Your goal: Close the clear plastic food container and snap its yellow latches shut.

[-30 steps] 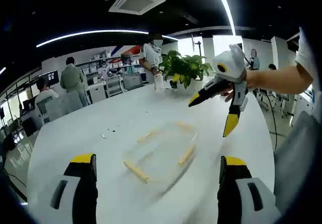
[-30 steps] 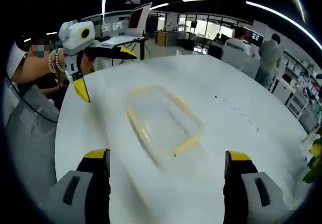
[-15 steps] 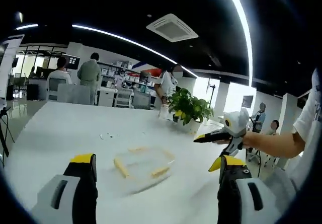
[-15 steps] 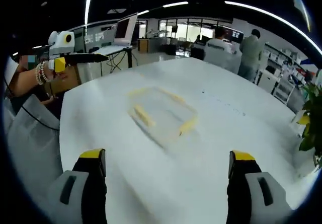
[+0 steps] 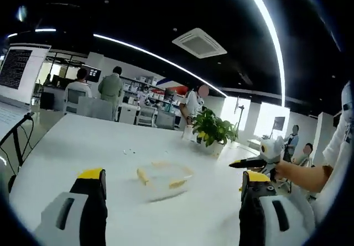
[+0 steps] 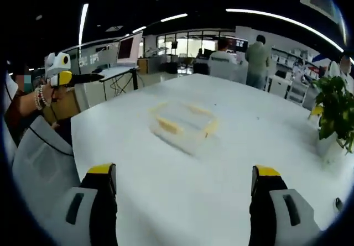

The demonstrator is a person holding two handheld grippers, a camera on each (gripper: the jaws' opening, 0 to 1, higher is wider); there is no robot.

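- Open-plan office, bright ceiling strips; white table (image 6: 232, 163) carries the clear plastic food container (image 6: 182, 125), seen also in the left gripper view (image 5: 164, 178), lying mid-table near a potted plant (image 5: 212, 131).
- Change over the last second: container looks smaller and farther off in both views, horizon lower. Both cameras have pulled back and up; the container itself shows no sign of having shifted on the table.
- Left gripper (image 5: 171, 188): jaws spread wide, nothing between them, well apart from the container. It also shows at the far left of the right gripper view (image 6: 83, 78).
- Right gripper (image 6: 185, 182): jaws likewise spread and empty, well back from the container. In the left gripper view it hangs at the right (image 5: 246, 162), off to the side.
- Yellow latches (image 6: 170, 126): blurred; lie flat along the rim, whether snapped shut cannot be told.
- Judgement: withdrawal of both tools suggests work on the container is over or paused; no contact now.
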